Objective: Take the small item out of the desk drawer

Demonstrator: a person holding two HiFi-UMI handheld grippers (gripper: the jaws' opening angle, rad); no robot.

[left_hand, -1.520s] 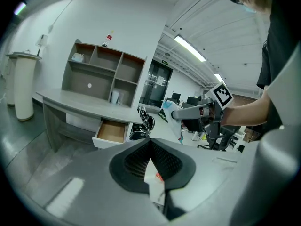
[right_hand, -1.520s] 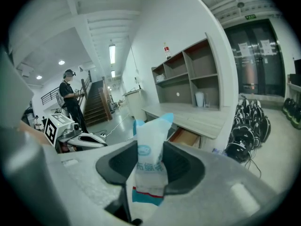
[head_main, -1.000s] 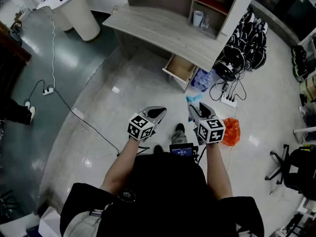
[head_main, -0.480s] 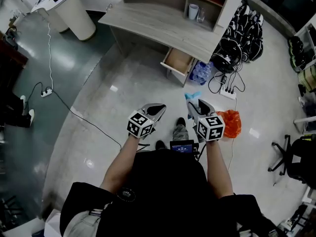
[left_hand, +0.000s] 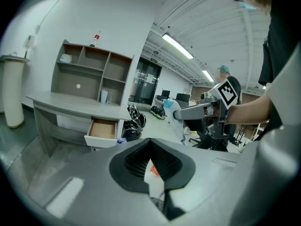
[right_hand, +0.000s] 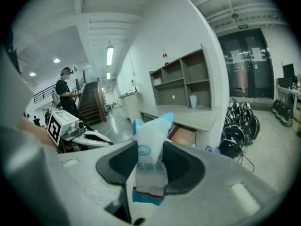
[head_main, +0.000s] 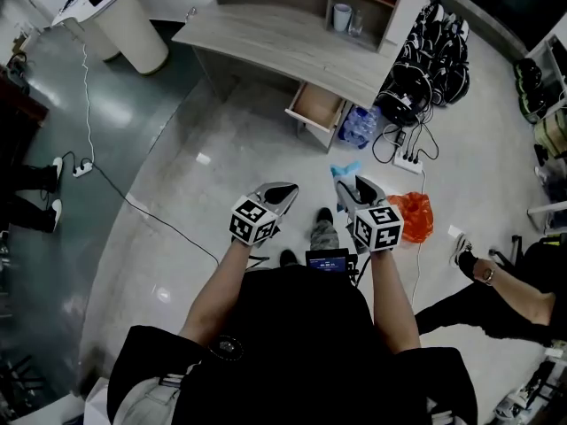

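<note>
the small packet [right_hand: 150,166] is out of the drawer [head_main: 317,106] and sits near the middle of the head view, above the person's knees, well apart from the desk [head_main: 283,47]. it is white with blue ends and a red stripe low down. it carries a round blue logo and a column of blue chinese characters, too soft to read. the right gripper [head_main: 347,184] clamps it upright between both pads, with its top poking past the tips. the left gripper [head_main: 288,191] is level with it to the left. its tips meet, with nothing between them. each gripper bears a cube of black-and-white square markers. the drawer stands pulled open in the upper centre. an orange bag [head_main: 415,215] lies on the floor at right.
</note>
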